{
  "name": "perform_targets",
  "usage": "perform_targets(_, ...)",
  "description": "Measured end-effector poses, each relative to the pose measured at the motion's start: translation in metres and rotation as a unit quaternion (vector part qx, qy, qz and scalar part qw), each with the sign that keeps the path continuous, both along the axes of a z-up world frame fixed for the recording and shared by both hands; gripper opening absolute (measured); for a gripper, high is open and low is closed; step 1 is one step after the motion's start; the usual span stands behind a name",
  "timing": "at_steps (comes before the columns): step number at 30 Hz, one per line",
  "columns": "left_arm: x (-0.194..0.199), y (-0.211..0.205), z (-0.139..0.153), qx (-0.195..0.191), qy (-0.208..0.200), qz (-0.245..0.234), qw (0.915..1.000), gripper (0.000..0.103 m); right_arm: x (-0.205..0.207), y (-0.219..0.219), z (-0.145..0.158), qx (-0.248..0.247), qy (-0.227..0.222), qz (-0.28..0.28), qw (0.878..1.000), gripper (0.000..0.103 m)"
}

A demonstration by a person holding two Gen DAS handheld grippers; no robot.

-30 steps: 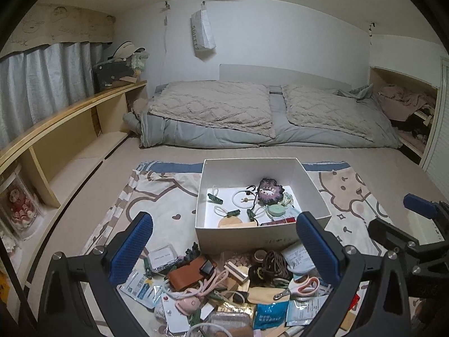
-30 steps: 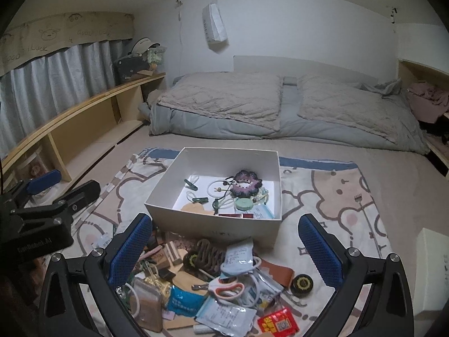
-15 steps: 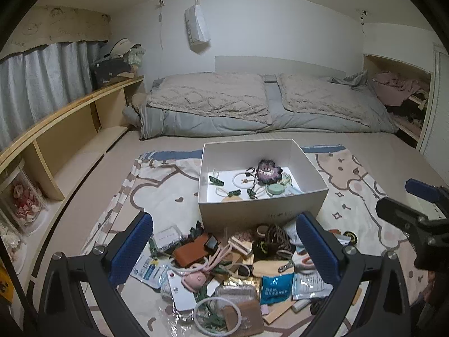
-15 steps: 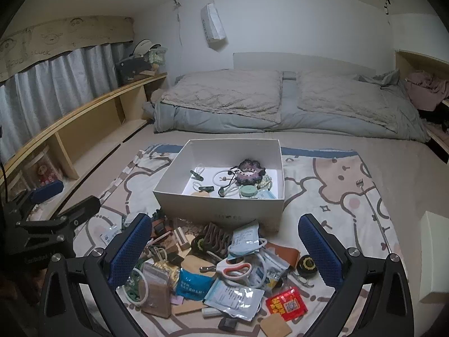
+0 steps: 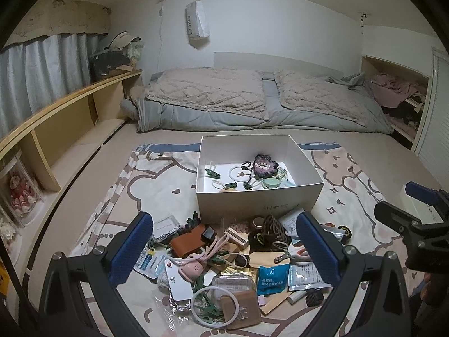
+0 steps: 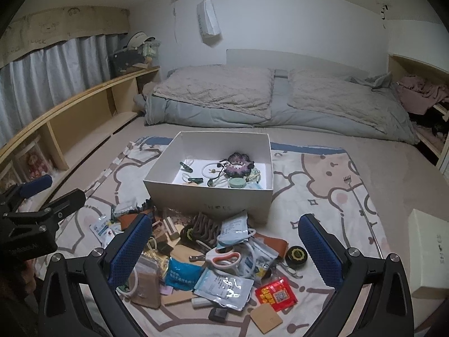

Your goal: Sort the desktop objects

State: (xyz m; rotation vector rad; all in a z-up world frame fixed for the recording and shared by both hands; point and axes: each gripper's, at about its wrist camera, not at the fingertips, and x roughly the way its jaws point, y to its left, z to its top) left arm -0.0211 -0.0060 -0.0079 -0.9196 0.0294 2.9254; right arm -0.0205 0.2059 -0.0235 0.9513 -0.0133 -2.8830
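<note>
Matte white cardboard forms the square box (image 5: 258,200) ahead of you, while your left gripper (image 5: 224,248) and right gripper (image 6: 226,248) hang wide-jawed, empty, over crinkly packets (image 6: 224,285).

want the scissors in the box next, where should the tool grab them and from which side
Grip the scissors across the orange-and-white handle loops, coming straight down from above. They lie flat on top of the pile, handles uppermost and clear, while the metal tip is half tucked among packets. Both tools are open and empty, and the right tool sits nearer.
</note>
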Motion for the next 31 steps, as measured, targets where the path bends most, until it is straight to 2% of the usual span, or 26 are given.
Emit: perform_targets(31,0.0011,0.0063,0.0019,-0.011,0.006,-0.008,0.9999,0.103,-0.0028,0.0041,-0.0044,0.003,-0.011,-0.003,1.000,0.103)
